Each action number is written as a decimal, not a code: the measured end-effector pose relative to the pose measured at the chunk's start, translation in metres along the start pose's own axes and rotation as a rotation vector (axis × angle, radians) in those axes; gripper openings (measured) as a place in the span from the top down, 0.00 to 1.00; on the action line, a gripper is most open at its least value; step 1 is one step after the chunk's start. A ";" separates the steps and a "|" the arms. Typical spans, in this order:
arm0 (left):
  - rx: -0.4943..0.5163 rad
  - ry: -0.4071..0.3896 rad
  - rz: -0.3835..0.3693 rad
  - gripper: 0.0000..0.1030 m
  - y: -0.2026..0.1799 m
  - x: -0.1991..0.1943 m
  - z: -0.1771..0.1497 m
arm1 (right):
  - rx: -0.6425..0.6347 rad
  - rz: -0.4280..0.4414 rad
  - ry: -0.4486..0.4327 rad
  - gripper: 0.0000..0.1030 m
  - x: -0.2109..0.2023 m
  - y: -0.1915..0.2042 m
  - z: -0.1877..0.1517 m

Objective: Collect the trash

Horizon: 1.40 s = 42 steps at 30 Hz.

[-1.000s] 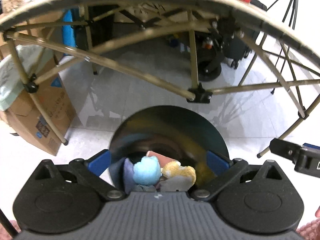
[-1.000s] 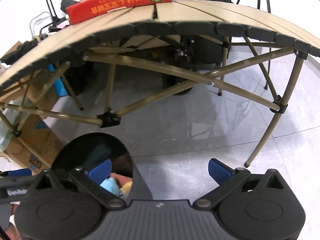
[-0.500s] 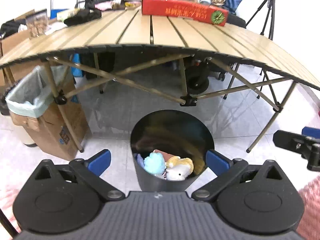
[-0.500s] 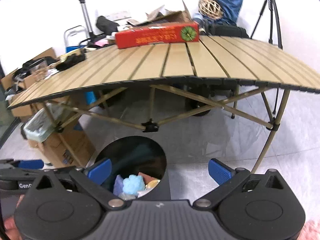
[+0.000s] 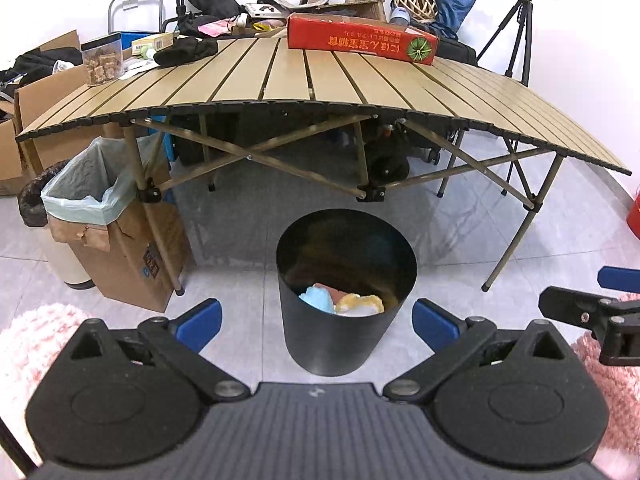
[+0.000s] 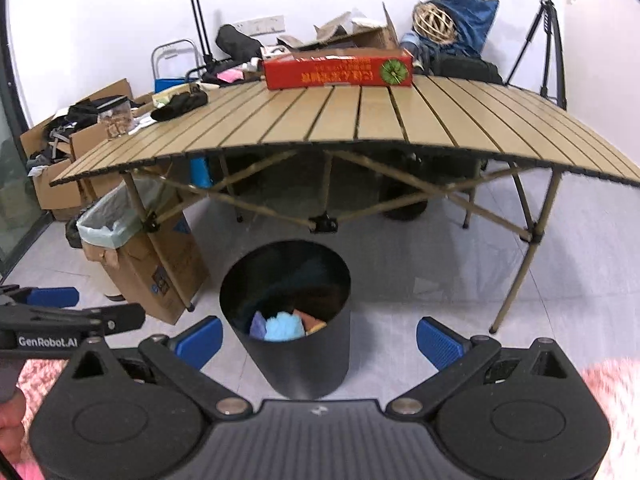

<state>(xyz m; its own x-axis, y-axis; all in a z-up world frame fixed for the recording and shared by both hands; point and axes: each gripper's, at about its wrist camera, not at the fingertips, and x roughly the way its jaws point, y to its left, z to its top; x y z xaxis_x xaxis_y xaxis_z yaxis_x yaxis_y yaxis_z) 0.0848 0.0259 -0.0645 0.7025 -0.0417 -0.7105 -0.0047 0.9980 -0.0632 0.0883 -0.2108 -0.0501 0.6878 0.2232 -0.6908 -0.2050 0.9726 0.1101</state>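
A black round trash bin [image 5: 344, 344] stands on the tiled floor in front of the table. It holds crumpled trash: a light blue piece [image 5: 318, 298], a yellow-white piece [image 5: 360, 305] and an orange piece. The bin also shows in the right wrist view [image 6: 296, 360] with blue trash [image 6: 282, 327] inside. My left gripper [image 5: 316, 322] is open and empty, back from and above the bin. My right gripper [image 6: 318, 338] is open and empty, a little right of the bin. Each gripper shows at the edge of the other's view.
A slatted folding table [image 5: 320, 76] stands behind the bin with a red box [image 5: 360, 38] and clutter at its far side. A cardboard box lined with a bag [image 5: 116, 236] stands at the left. A tripod [image 5: 524, 28] stands far right. Pink fluffy rug [image 5: 28, 336] lies at both sides.
Both grippers have pulled up and back from the bin. The bin now shows whole and farther off, and the tabletop has come into view.
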 end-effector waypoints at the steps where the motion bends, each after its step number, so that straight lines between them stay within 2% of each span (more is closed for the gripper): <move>1: 0.002 0.004 -0.004 0.00 -0.001 0.000 -0.001 | 0.006 -0.007 0.005 0.00 -0.001 -0.001 -0.002; 7: 0.021 0.004 -0.011 0.00 -0.004 -0.001 -0.002 | 0.032 -0.033 0.006 0.00 -0.005 -0.006 -0.006; 42: 0.028 0.007 -0.012 0.00 -0.007 -0.001 -0.001 | 0.029 -0.028 -0.001 0.00 -0.006 -0.005 -0.004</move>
<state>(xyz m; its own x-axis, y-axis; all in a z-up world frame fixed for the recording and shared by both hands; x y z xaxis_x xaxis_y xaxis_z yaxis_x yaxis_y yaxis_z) 0.0837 0.0186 -0.0641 0.6977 -0.0539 -0.7143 0.0239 0.9984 -0.0520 0.0821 -0.2170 -0.0489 0.6939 0.1963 -0.6928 -0.1654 0.9798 0.1120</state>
